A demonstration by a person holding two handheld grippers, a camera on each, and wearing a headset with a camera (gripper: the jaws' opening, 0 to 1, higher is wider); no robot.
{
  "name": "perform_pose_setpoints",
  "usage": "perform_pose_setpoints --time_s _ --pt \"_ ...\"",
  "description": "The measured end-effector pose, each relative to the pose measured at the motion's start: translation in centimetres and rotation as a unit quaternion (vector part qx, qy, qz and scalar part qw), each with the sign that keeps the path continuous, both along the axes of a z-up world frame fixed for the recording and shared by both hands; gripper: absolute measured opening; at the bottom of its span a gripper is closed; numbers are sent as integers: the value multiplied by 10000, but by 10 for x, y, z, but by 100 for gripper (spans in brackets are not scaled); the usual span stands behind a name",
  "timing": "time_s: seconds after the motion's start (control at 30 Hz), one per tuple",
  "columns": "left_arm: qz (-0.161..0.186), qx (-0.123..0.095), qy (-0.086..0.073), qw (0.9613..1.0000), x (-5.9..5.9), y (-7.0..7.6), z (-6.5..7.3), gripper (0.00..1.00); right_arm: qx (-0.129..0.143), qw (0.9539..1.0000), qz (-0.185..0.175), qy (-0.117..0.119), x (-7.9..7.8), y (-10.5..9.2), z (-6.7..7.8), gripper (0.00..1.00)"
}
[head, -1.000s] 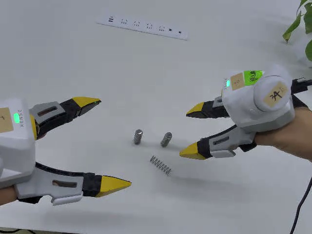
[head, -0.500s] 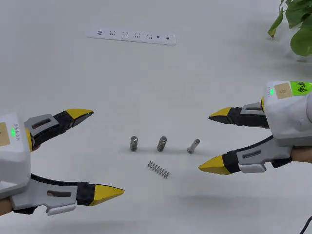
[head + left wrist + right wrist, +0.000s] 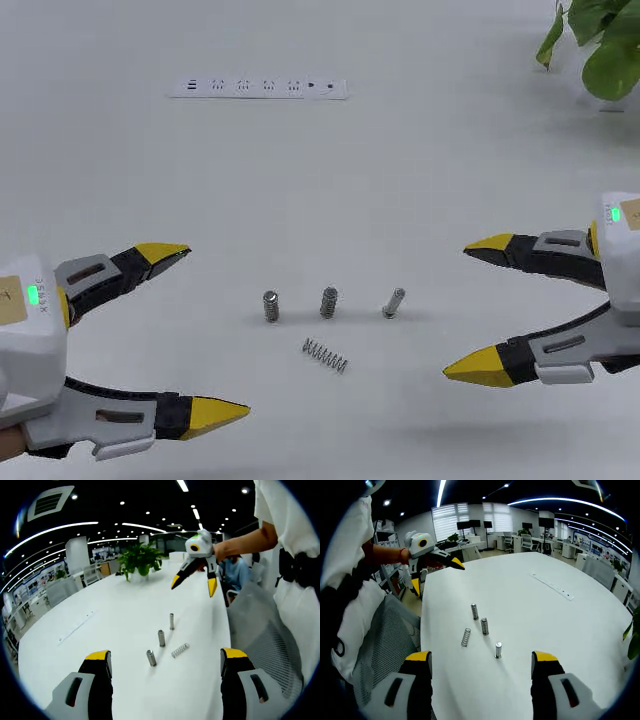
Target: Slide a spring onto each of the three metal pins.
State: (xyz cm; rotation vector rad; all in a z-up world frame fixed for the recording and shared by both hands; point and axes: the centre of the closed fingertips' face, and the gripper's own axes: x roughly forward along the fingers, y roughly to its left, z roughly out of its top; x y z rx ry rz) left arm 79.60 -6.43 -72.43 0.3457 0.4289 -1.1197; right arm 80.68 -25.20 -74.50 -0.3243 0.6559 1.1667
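1. Standing in a row on the white table (image 3: 420, 160): left pin (image 3: 271, 305), middle pin (image 3: 329, 301) and right pin (image 3: 394, 302), close together but not touching.
2. Looks like coils wrapped round the left pin and the middle pin, so probably two springs already on. Very small in the pictures, so hard to be fully sure.
3. Looks smooth and bare on the right pin. No spring on that one yet.
4. Lying flat on the table at 6 o'clock from the middle pin, near it but not touching: loose spring (image 3: 325, 354). Most likely meant for the right pin.
5. At 8 o'clock from the pins, well apart from them: left gripper (image 3: 215, 328), spread wide with nothing in it.
6. At 3 o'clock from the pins, also well apart: right gripper (image 3: 458, 310), spread wide too, with nothing in it.
7. Far off at 12 o'clock: power strip (image 3: 258, 88). Up at 1 o'clock: plant (image 3: 600, 45). Not part of the job.
8. About two thirds done, at a guess. Left to do: picking up the loose spring and sliding it down over the right pin.
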Motion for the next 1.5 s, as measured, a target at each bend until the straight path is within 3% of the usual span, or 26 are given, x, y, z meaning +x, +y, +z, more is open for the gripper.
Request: perform_pose_setpoints --time_s 0.17,0.27,0.5,0.7,0.77,0.87,0.93,1.07,1.13,1.5 --pt "-159 278 -41 9995 0 -2 -4 87 135 9997 -190 -14 -3 -9 -1 84" --pt "-472 666 -126 9966 -3 -6 -11 82 186 9994 -297 -34 -4 -14 -2 84" --pt "-1027 1059 -245 9888 -7 -29 -23 65 285 9986 -443 -24 -11 -20 -5 84" --pt "-1465 1359 -240 9795 -8 -53 -49 49 311 9978 -577 9 -18 -27 -10 83" --pt "-1630 1561 -235 9739 -9 -58 -62 45 320 9975 -634 25 -19 -29 -11 83" --pt "-1751 1581 -131 9717 -10 -69 -77 44 367 9967 -720 41 -19 -31 -13 83" --pt "-1848 1709 -159 9677 -10 -73 -86 41 387 9963 -765 45 -20 -33 -13 82" --pt "-1940 1800 -141 9642 -9 -80 -98 36 389 9956 -846 64 -21 -38 -15 82" --pt "-1935 2009 -148 9602 -7 -78 -107 32 416 9949 -913 76 -22 -41 -16 82" --pt "-1590 2272 52 9608 -3 -78 -128 28 454 9928 -1104 81 -23 -51 -16 81"
